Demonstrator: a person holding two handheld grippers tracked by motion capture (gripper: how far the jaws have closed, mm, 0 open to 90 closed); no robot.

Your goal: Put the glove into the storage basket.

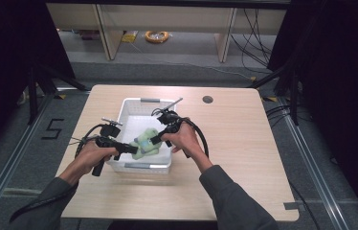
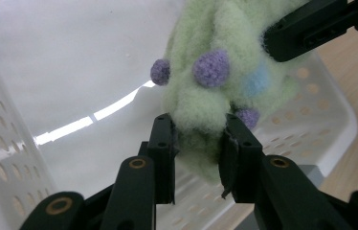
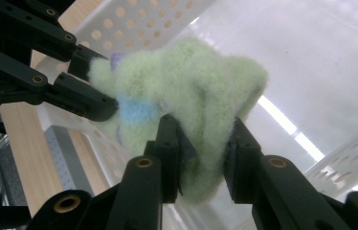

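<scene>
Both hand-held grippers, left [image 2: 198,143] and right [image 3: 205,143], pinch the green sock [image 1: 144,143] inside the white basket's [image 1: 141,166] walls.

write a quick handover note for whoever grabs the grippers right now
Left gripper: shut on one end of the fuzzy green sock.
Right gripper: shut on the other end of it.
Where: the sock hangs between both grippers over the inside of the white basket on the wooden table.
Done: sock gripped by both.
Left: probably lower it into the basket and let go, though it could equally be on its way out.
</scene>
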